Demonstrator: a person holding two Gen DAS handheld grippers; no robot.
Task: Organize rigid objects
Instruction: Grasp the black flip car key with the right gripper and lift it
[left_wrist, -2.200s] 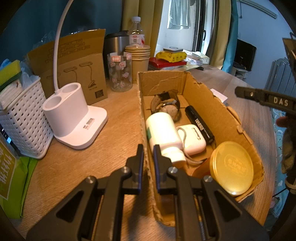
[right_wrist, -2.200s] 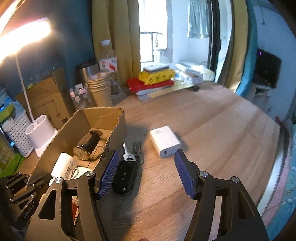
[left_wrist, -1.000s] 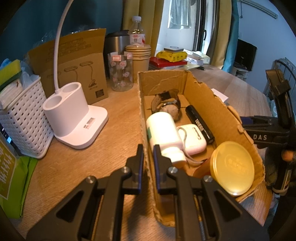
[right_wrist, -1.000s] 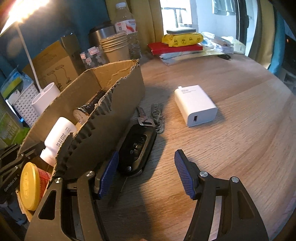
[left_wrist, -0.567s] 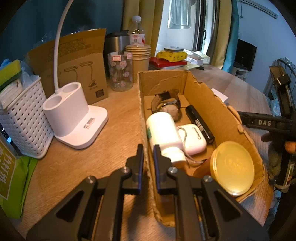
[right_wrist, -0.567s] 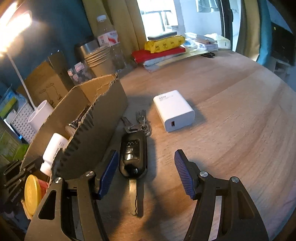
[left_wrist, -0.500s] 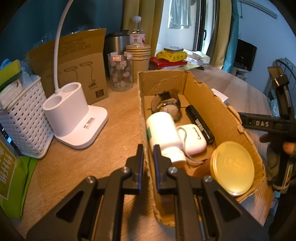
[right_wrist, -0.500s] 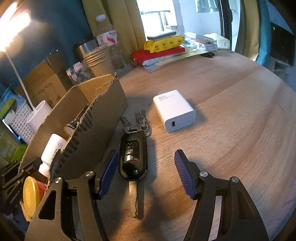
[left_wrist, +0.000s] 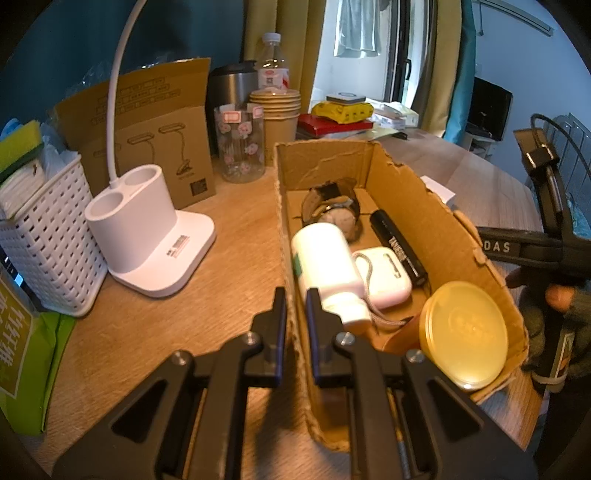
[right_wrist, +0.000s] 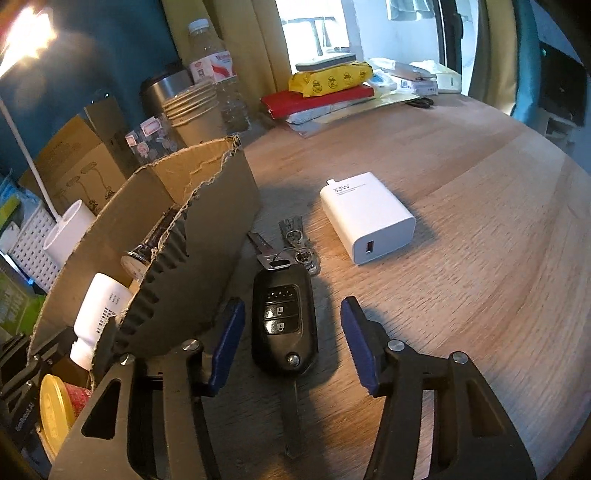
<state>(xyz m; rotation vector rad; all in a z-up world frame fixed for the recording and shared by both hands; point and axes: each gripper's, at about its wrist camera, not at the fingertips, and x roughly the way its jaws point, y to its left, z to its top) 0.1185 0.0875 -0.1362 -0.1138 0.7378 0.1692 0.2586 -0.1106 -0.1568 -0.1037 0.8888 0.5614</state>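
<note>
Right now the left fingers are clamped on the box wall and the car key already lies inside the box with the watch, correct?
Not quite. The car key lies on the table outside the cardboard box, between the right gripper's closing fingers, as the right wrist view shows. The left gripper does clamp the box wall.

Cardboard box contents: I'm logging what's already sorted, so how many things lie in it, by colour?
White: 2, bottle and small case
Black: 2, watch and tube
Yellow-lidded: 1, jar
Total: 5 in the cardboard box
</note>
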